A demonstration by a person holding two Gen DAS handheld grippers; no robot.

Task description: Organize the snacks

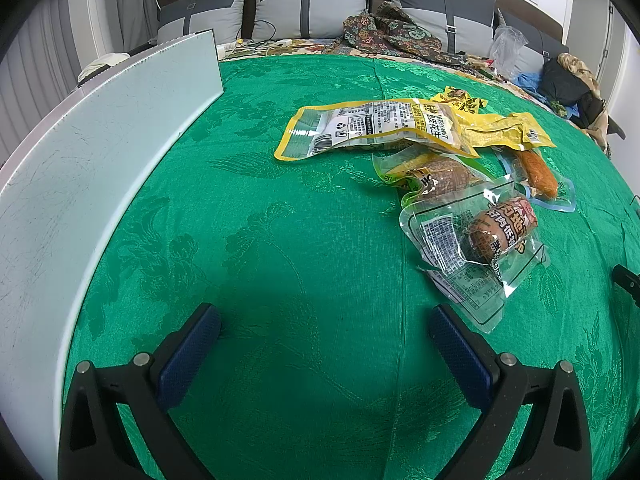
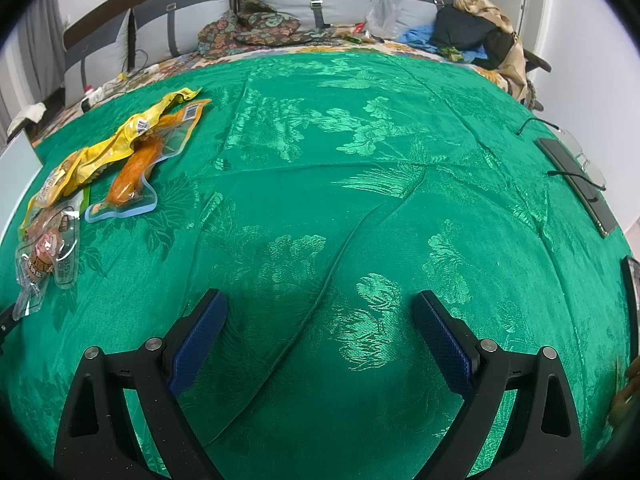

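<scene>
Right now the left gripper (image 1: 324, 320) hovers low over the green tablecloth (image 1: 280, 240), its two blue-padded fingers spread wide with nothing between them. Over on the other side, the right gripper (image 2: 320, 312) sits in much the same pose above a creased stretch of the same cloth, jaws wide apart and empty.

And the snacks: they lie in a loose cluster ahead and to the right of the left gripper, all flat on the cloth. Farthest back, a small crumpled yellow wrapper (image 1: 460, 98). Next, a long yellow-edged peanut bag (image 1: 372, 128), lying back side up with its printed label showing, and a yellow pouch (image 1: 504, 132) just beside it. Below those, a green-edged pack (image 1: 432, 178) holding something brown, partly overlapped by a clear pack with a dark sausage (image 1: 500, 232) inside. To the right, a blue-edged pack with an orange sausage (image 1: 540, 176).

Along the left edge stands a pale white box wall (image 1: 92, 152). In the right wrist view, glasses (image 2: 576, 160) and a dark phone (image 2: 576, 184) rest at the cloth's right edge.
</scene>
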